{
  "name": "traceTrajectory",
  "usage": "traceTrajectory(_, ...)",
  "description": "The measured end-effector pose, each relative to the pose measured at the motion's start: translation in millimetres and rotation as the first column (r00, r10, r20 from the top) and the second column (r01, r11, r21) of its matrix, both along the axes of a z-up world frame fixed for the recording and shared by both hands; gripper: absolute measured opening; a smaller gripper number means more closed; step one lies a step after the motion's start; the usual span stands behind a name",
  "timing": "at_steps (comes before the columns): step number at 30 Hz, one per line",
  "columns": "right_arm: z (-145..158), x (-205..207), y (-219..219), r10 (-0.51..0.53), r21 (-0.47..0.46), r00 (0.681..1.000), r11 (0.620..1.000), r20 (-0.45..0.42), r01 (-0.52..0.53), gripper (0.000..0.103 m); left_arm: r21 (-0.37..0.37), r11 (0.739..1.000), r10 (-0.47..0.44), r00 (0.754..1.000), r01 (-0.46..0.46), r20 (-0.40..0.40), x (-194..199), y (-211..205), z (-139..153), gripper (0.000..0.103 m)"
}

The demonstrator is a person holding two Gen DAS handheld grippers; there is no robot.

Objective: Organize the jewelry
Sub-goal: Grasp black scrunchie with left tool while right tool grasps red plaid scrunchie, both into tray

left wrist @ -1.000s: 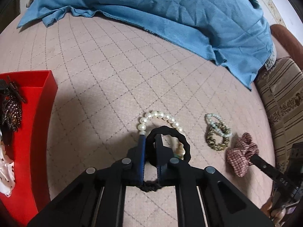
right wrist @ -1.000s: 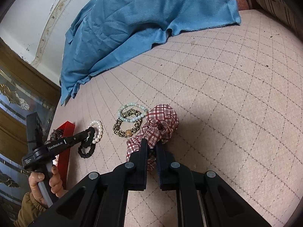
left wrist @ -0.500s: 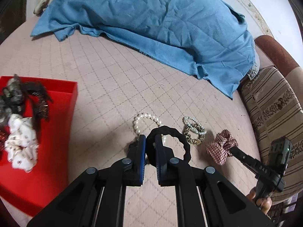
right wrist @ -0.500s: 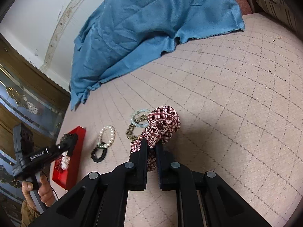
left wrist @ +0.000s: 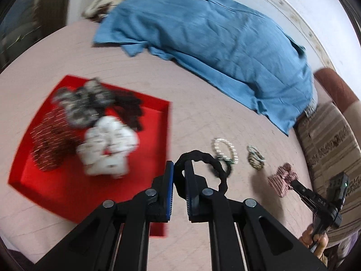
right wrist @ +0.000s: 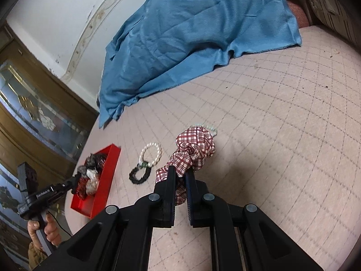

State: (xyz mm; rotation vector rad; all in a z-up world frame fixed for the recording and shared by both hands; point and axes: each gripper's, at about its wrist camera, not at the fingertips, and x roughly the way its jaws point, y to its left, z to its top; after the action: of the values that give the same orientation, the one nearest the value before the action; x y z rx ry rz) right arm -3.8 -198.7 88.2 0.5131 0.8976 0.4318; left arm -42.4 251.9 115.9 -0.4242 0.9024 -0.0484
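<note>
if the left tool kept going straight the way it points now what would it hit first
Probably the quilted surface just right of the red tray. The left tool holds the black hair tie. Blur and depth leave this uncertain.

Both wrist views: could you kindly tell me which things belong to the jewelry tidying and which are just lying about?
Job: red plastic tray; black braided hair tie in left fingers; red plaid fabric scrunchie in right fingers; white pearl bracelet.
Lying about: rumpled blue blanket; striped brown cushion.
</note>
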Motion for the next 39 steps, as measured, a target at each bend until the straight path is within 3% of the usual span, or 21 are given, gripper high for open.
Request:
traceTrajectory(7,10.1,-20.1,34.5,0.05,0.02,0.999,0.999,-0.006,-0.049,0.009,0.007,0.995,0.099,0.995,-0.099,-0.01,-23.0,57.9,-11.3,0.009)
traceTrajectory(14,31.3,-21.5,100.1,0.151,0.019,0.988,0.988,-0.004,-0.151,0.009,0.015,0.985,0.174,0.984,-0.173,-0.026,-37.2,107.4,-28.4,0.009)
traceTrajectory(21,48.5,-19.0,217.3,0.347,0.009,0.938,0.938,0.0,-0.347,0.01,0.055,0.971,0.236,0.971,-0.234,-0.031,-42.3,140.8,-43.1,0.009)
traceTrajectory(25,33.4,-14.7,283.1,0.432,0.0,0.901,0.902,-0.049,-0.432,0.009,0.107,0.962,0.256,0.966,-0.251,-0.038,-40.2,148.3,-50.1,0.009)
traceTrajectory(26,33.4,-14.7,283.1,0.432,0.0,0.901,0.902,-0.049,-0.432,0.01,0.12,0.96,0.258,0.965,-0.251,-0.039,-39.8,150.5,-51.7,0.009)
traceTrajectory(30,-0.6,-10.0,343.7,0.486,-0.021,0.864,0.87,-0.131,-0.492,0.01,0.15,0.957,0.257,0.965,-0.248,-0.048,-34.6,153.5,-56.5,0.009)
traceTrajectory(39,-25.9,-14.9,376.7,0.521,-0.122,0.834,0.829,-0.183,-0.545,0.012,0.113,0.965,0.244,0.969,-0.238,-0.037,-31.5,154.4,-56.6,0.01)
